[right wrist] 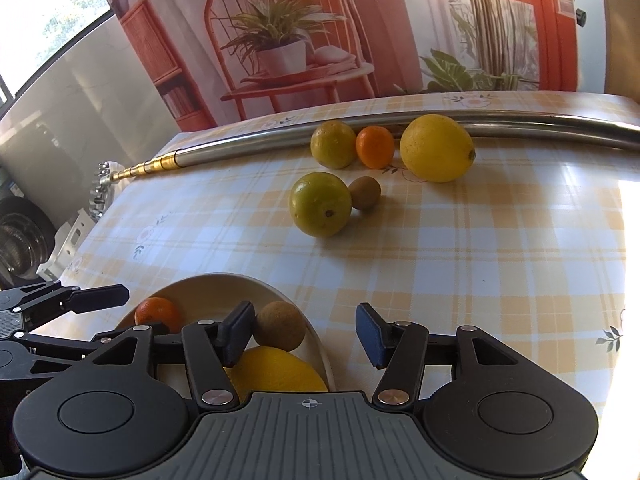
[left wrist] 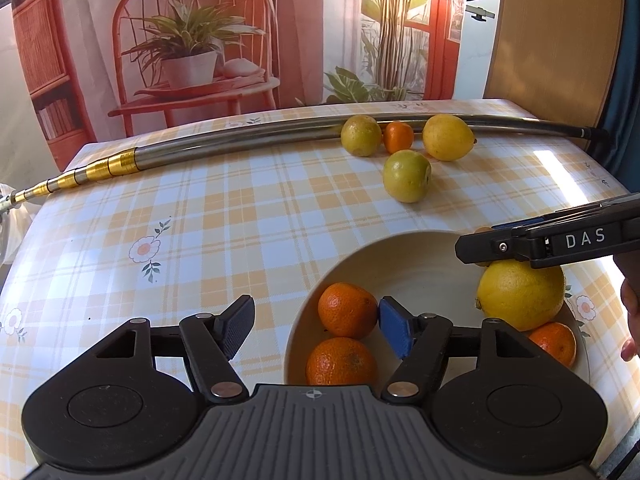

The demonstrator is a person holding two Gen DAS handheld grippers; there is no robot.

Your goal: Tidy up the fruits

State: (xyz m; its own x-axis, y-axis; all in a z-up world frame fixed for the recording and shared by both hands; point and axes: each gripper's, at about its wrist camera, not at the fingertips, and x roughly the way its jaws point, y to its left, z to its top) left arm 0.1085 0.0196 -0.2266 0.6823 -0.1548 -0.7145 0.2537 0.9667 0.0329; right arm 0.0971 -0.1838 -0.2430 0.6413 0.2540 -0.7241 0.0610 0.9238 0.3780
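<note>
1. Left hand-held gripper (left wrist: pixel 316 326) is spread wide and holding nothing, hanging over the near rim of the cream bowl (left wrist: pixel 404 256).
2. Right hand-held gripper (right wrist: pixel 306 334) is also wide open and empty, by the bowl's edge. Its side reads "DAS" (left wrist: pixel 585 238) in the left view.
3. Bowl has mandarins (left wrist: pixel 347 316), a big lemon (left wrist: pixel 520 294) and a brown kiwi (right wrist: pixel 280 331).
4. Still out on the checked worktop (right wrist: pixel 460 240): green citrus (right wrist: pixel 321 204), small kiwi (right wrist: pixel 365 193), another greenish one (right wrist: pixel 333 145), mandarin (right wrist: pixel 375 147), lemon (right wrist: pixel 436 148), right by a metal pole (right wrist: pixel 520 122).
</note>
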